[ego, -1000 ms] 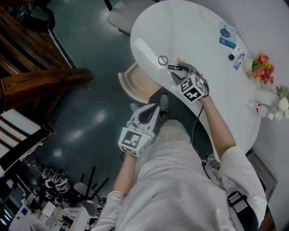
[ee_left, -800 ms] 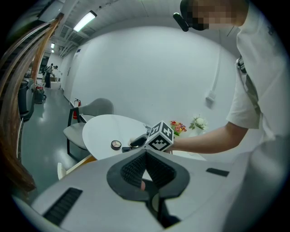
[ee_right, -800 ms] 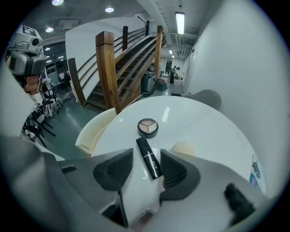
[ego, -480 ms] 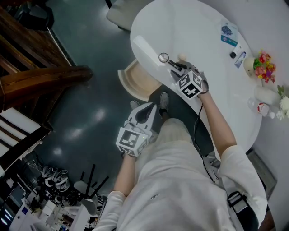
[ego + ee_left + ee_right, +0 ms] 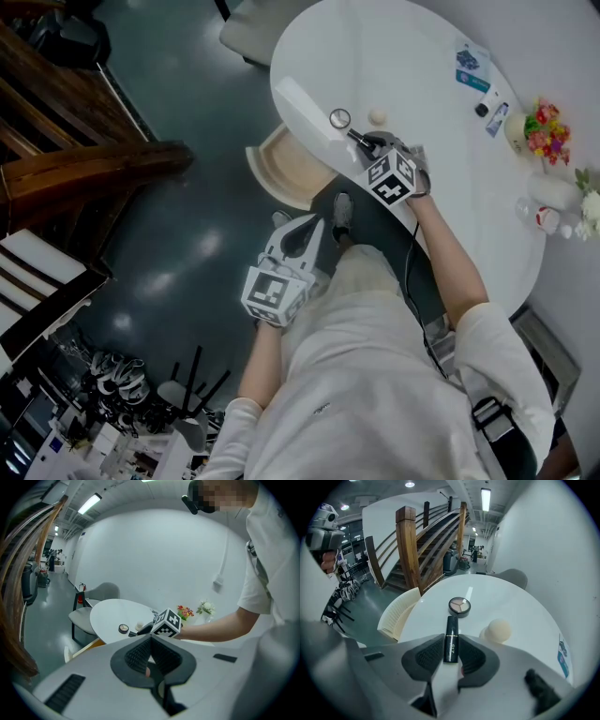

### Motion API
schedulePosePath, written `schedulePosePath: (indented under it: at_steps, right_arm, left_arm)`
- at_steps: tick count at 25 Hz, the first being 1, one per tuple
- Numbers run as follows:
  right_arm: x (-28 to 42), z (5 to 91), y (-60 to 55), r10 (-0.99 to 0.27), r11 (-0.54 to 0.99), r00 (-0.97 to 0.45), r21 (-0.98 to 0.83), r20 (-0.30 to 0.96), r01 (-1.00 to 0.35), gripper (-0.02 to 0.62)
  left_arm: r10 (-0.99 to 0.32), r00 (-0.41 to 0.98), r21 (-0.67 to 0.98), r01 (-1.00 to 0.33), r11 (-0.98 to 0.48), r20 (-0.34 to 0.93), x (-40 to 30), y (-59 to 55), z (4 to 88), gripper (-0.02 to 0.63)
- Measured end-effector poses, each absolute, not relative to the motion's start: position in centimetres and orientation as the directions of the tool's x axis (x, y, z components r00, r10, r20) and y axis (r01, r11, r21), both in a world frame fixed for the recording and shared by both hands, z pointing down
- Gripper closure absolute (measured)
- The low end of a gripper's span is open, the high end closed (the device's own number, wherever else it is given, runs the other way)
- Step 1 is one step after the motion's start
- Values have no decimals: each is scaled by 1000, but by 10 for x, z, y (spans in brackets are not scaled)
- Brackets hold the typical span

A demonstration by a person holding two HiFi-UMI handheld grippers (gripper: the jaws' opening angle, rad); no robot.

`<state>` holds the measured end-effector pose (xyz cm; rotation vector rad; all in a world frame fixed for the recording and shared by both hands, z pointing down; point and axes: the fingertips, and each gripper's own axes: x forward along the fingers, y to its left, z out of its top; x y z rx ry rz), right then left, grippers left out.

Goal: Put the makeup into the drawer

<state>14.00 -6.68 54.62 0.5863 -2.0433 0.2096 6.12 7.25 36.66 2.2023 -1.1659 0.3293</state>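
Note:
A black lipstick tube (image 5: 450, 641) lies on the round white table (image 5: 412, 75). My right gripper (image 5: 451, 654) points down at it. Its jaws have just been closing, and both pads now press the tube's sides. Just beyond the tube sit a round eyeshadow compact (image 5: 459, 605) and a cream makeup sponge (image 5: 498, 630). In the head view the right gripper (image 5: 367, 145) is near the table's left rim, beside the compact (image 5: 338, 119) and the sponge (image 5: 377, 117). The beige drawer (image 5: 281, 169) stands open under that rim. My left gripper (image 5: 298, 234) hangs shut and empty below the table over the floor.
A flower vase (image 5: 541, 134), small bottles (image 5: 487, 112) and a printed card (image 5: 472, 70) stand along the table's far right side. A grey chair (image 5: 248, 33) is behind the table. A wooden staircase (image 5: 84, 159) rises at the left over a dark glossy floor.
The right gripper's jaws have narrowed onto the lipstick tube at the table's left rim. The left gripper has stayed where it was.

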Motion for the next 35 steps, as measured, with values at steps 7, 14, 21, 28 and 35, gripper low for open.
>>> schedulePosePath:
  at_steps: [7,14,21,28,35]
  right_arm:
    - [144,538,-62,-347,839,-399,91,848,-537,503]
    - [125,502,-51,-385,823,-440,86,811,-561,503]
    - [76,483,-26,-375,833,-497,49,783,-551,503]
    - [12,482,0,-336,852,-521,18,784,-523,503]
    - [-33,516,16,-292,866,-515,-6,806,-500,503]
  left_arm:
    - [-663,589,416,-804,-425,461,48,74,366,598]
    - [-659,608,425,-790,-442,444,31,73,366,598]
    - [-669,605,423,-791,-443,431,3,78,363,598]
    - [-673,599,433,-793,-428,433,-36,90,365,598]
    - [-677,590,445,-798,-407,440,-69,94,380,598]
